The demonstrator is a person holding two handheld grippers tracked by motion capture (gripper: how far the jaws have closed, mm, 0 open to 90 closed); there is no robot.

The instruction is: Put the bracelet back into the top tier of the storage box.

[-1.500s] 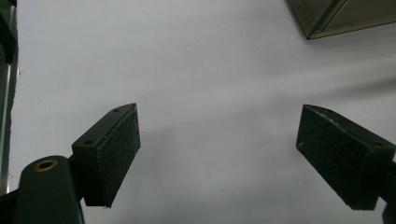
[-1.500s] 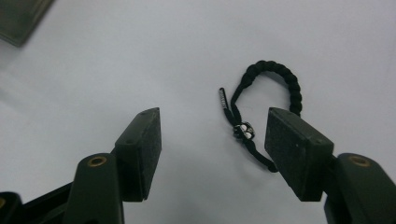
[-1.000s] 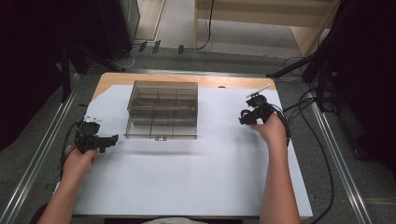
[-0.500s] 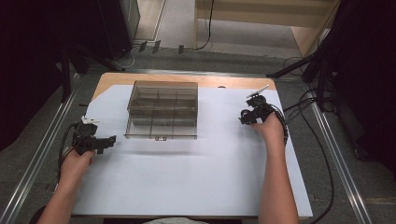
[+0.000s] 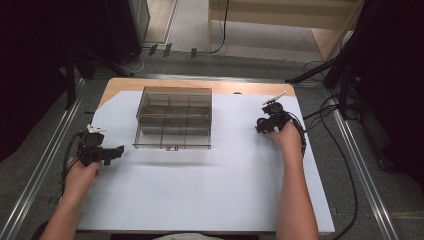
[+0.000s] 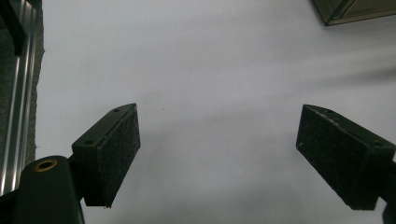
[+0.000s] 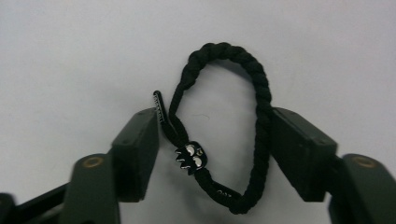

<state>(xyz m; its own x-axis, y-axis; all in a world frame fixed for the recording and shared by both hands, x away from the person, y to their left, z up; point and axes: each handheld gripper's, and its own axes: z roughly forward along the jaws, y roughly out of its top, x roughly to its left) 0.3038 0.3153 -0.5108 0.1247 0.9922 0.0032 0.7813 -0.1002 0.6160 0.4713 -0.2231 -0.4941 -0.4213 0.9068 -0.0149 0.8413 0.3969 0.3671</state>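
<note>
A black braided bracelet (image 7: 259, 93) with a small cartoon-face charm (image 7: 191, 158) lies on the white table sheet. My right gripper (image 7: 215, 119) straddles it. Its jaws have just been closing, and the bracelet lies between them. The right pad (image 7: 292, 154) is at the cord's side and the left pad (image 7: 140, 149) meets the small end tag, with no firm squeeze showing. In the high view my right gripper (image 5: 266, 124) sits at the table's right side. My left gripper (image 5: 112, 151) rests at the left, open over bare sheet (image 6: 217, 126).
A smoky clear compartment box (image 5: 174, 117) stands at the table's back centre, and its corner (image 6: 355, 11) shows in the left gripper view. Metal rails (image 5: 45, 165) run along both table sides. Cables trail from the right gripper off the right edge.
</note>
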